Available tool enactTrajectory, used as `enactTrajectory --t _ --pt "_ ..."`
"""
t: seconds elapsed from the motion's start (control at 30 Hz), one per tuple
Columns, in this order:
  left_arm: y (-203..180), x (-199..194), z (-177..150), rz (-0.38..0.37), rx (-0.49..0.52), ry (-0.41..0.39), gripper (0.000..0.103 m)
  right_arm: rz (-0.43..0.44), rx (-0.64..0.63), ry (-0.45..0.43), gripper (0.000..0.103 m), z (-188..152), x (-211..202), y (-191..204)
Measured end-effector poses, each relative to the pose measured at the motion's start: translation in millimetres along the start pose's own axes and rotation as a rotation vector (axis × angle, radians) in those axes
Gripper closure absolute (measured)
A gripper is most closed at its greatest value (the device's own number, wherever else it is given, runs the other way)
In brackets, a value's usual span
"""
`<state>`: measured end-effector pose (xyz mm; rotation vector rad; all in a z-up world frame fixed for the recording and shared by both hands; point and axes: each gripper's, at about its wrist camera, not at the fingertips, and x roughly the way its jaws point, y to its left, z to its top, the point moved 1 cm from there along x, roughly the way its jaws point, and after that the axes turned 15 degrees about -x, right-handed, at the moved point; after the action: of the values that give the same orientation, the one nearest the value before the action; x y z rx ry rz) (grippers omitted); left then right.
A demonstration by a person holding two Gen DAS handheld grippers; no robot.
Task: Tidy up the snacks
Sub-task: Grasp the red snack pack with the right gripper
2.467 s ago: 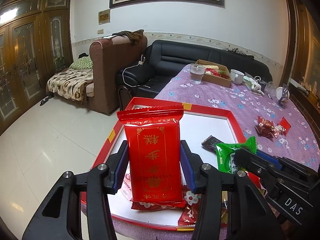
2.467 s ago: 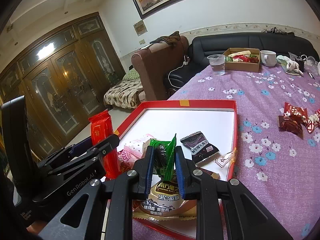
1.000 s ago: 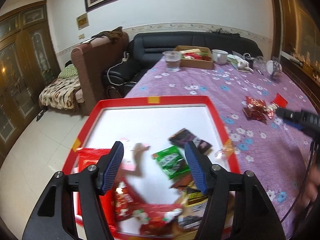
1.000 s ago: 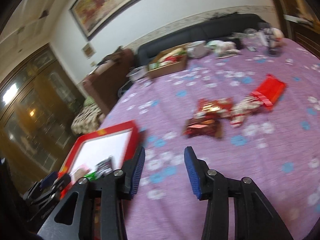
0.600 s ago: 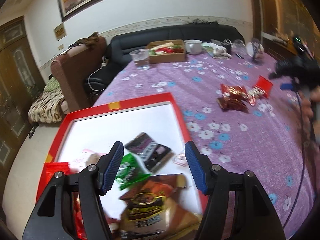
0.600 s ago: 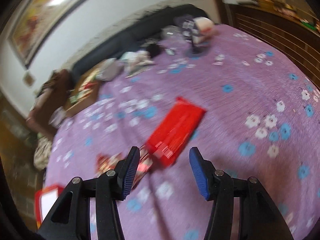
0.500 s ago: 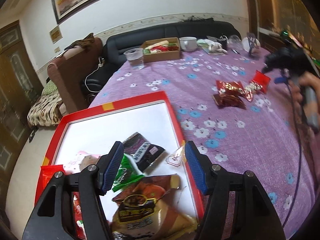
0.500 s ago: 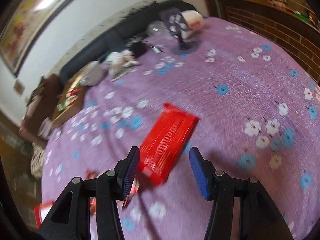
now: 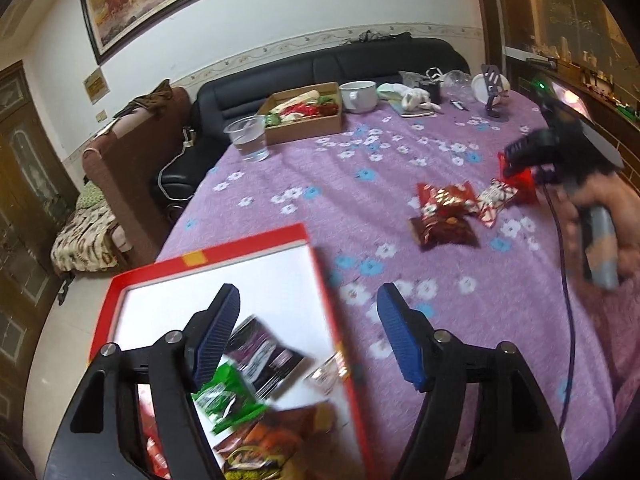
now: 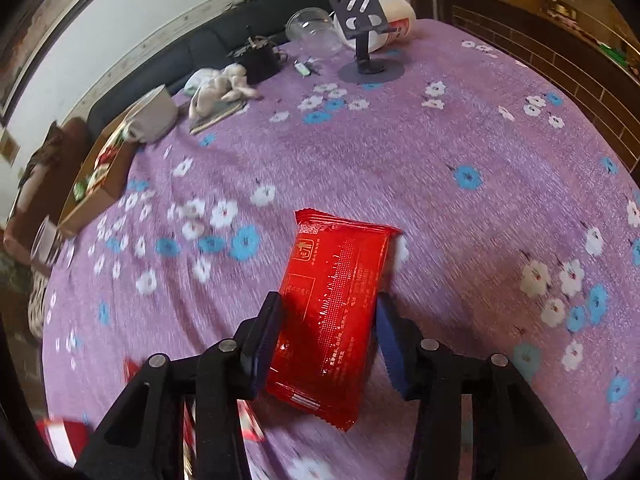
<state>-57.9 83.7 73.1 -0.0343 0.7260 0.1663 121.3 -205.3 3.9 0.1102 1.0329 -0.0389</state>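
Observation:
A red snack packet (image 10: pixel 336 308) lies flat on the purple flowered tablecloth (image 10: pixel 440 152). My right gripper (image 10: pixel 328 300) straddles it; its jaws are closing and the pads meet the packet's two long edges. From the left wrist view, a hand (image 9: pixel 616 208) holds that right gripper (image 9: pixel 516 160) at the far right. My left gripper (image 9: pixel 308 292) hangs over the right rim of the red tray (image 9: pixel 248 246); its jaws are opening with nothing between them. In the tray lie a green packet (image 9: pixel 224 400), a dark purple packet (image 9: pixel 264 356) and a brown packet (image 9: pixel 272 448).
Three small red and brown packets (image 9: pixel 444 216) lie loose on the cloth between tray and right gripper. A cardboard box of snacks (image 9: pixel 304 116), a plastic cup (image 9: pixel 250 138) and a white mug (image 9: pixel 360 96) stand at the far end. A phone stand (image 10: pixel 364 20) is beyond.
Both grippers let go of their packets in the tray. The right one swung right and came down around the red packet. The left one shifted right to the tray's rim and widened.

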Motion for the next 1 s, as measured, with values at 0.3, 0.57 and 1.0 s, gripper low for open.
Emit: enactTrajectory --t 0.3,0.57,1.0 --pt "-46.7 48.0 28.0 -0.003 -0.028 0.089 0.032 0.179 -0.115 0.033 0.083 -71.0 -40.2 -22.2" --pt "-92.3 101.8 47.8 -0.020 0.055 0.164 0.025 0.336 -0.054 -0.081 0.081 -88.6 -45.4 -44.6" --pt "-124.4 122.4 13.5 -0.238 0.068 0.318 0.027 0.314 0.042 -0.127 0.072 -85.0 -47.9 -63.1"
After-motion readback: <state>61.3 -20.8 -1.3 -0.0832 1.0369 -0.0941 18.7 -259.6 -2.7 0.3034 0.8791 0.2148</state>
